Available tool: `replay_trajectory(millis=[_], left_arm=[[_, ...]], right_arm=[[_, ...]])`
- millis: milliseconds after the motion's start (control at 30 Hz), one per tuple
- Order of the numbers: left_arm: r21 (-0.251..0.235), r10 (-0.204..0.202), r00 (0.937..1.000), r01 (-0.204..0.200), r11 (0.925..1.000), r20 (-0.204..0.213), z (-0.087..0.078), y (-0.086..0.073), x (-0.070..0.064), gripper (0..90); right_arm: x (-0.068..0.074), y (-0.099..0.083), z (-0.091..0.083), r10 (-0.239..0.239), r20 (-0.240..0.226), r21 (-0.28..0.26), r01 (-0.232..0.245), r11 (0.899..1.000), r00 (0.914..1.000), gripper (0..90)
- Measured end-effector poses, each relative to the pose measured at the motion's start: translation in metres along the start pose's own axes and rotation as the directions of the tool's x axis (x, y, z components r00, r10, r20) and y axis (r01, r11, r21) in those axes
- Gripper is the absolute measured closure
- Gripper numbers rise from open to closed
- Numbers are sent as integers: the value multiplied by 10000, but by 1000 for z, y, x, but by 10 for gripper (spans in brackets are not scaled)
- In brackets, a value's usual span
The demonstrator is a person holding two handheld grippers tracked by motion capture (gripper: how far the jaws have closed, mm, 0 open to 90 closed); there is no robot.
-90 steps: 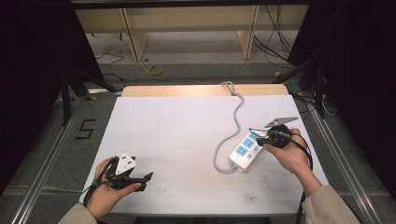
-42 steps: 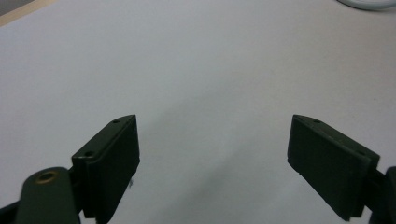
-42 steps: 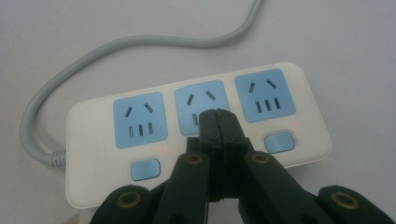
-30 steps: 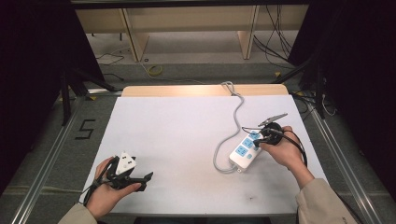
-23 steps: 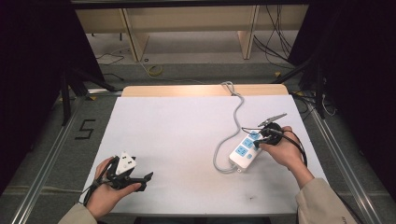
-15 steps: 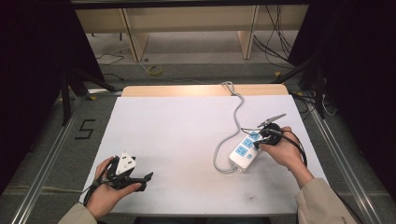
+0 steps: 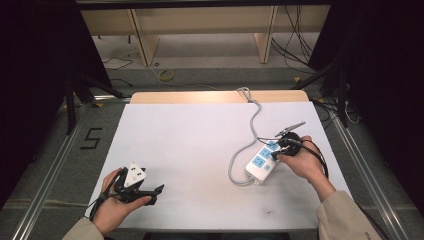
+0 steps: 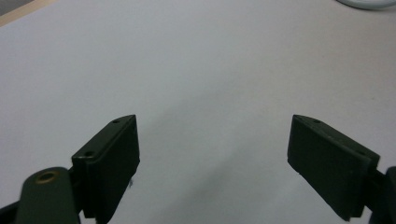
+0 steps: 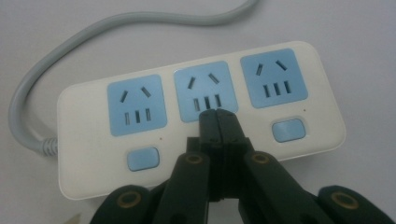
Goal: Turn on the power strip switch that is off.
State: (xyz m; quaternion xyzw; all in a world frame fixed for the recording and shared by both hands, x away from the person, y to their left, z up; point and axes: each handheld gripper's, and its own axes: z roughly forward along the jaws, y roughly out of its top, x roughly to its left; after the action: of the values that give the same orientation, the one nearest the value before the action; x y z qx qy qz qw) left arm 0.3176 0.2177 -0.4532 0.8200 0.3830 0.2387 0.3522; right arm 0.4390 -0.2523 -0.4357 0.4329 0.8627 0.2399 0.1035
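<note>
Your right gripper (image 9: pixel 218 114) is pressed shut, empty, its tips over the power strip's (image 9: pixel 196 119) middle socket (image 9: pixel 203 91); your left gripper (image 8: pixel 212 163), well apart from the strip, gapes wide and empty.

The high view looks from above the person's side, forward and down, and takes in the whole table (image 7: pixel 200 150). The left gripper view looks low and close along the bare table top. The right gripper view looks down very near on the power strip (image 9: pixel 201 121), which the high view shares (image 7: pixel 261 162).
</note>
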Motion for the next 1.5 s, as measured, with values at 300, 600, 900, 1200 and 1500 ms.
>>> replay_trajectory(millis=[300, 600, 900, 1200, 1500], left_arm=[[11, -1, 10000, 1, 10000, 5, 0, 0, 0, 166], [-7, -2, 10000, 2, 10000, 1, 0, 0, 0, 166], [-7, 2, 10000, -2, 10000, 5, 0, 0, 0, 166], [-21, 6, 10000, -6, 10000, -7, 0, 0, -1, 166], [-24, 4, 10000, -4, 10000, -10, 0, 0, -1, 166]], right_arm=[[2, 2, 1, 28, 42, 115, -28, 9999, 10000, 900], [5, 4, 2, -64, 83, 334, 61, 9994, 9999, 900], [4, 4, 2, 0, 84, 413, -3, 9991, 10000, 900], [3, 4, 3, 92, 36, 450, -93, 9989, 10000, 900], [3, 5, 4, 168, 47, 520, -171, 9985, 9998, 900]])
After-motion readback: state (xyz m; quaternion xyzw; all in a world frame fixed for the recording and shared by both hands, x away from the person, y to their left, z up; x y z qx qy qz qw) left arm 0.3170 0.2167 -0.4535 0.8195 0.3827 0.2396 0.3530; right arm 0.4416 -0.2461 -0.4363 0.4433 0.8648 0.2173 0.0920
